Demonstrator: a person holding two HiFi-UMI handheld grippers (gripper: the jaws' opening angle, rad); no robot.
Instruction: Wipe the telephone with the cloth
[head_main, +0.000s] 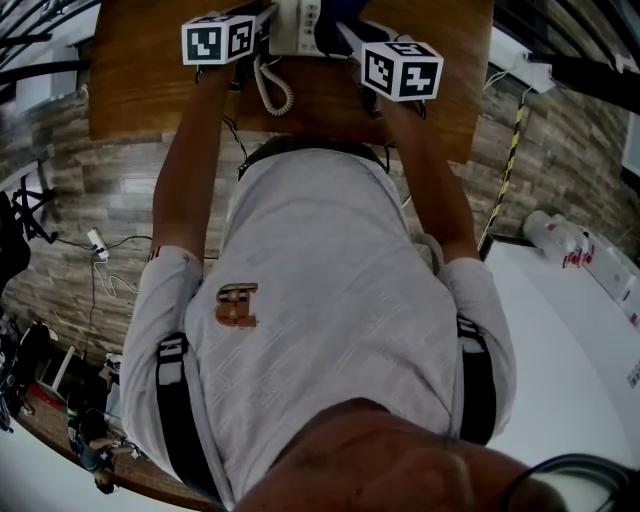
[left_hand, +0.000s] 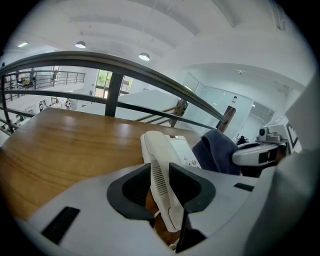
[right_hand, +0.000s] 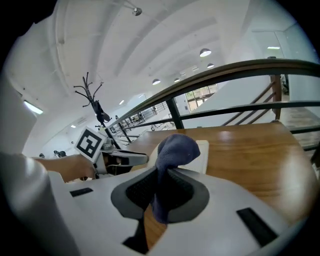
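Showing a wooden counter (left_hand: 65, 145) with a white telephone (left_hand: 182, 150) standing on it, between the two tongs. Left tongs (left_hand: 161, 192) clamped tight on the telephone's handset (left_hand: 158, 175), seemingly lying in its cradle or just above it. Right tongs (right_hand: 161, 195) pinched on a dark blue cloth (right_hand: 175, 145), bunched upward, touching or nearly touching the telephone body.

Likely risks from here:
- Shoving the light telephone across the smooth counter by pressing sideways with the cloth.
- Stretching the coiled cord (head_main: 272, 88) and tipping the base by lifting the handset too far.
- Losing the cloth from so narrow a pinch.
- Knocking the two tongs together, working so close.

Hard to make out:
- Keypad mostly covered by handset and cloth.
- Telephone cut off at the top edge of the head view, with the tong tips hidden there behind the marker cubes (head_main: 220, 38).
- Actual contact between cloth and telephone uncertain.
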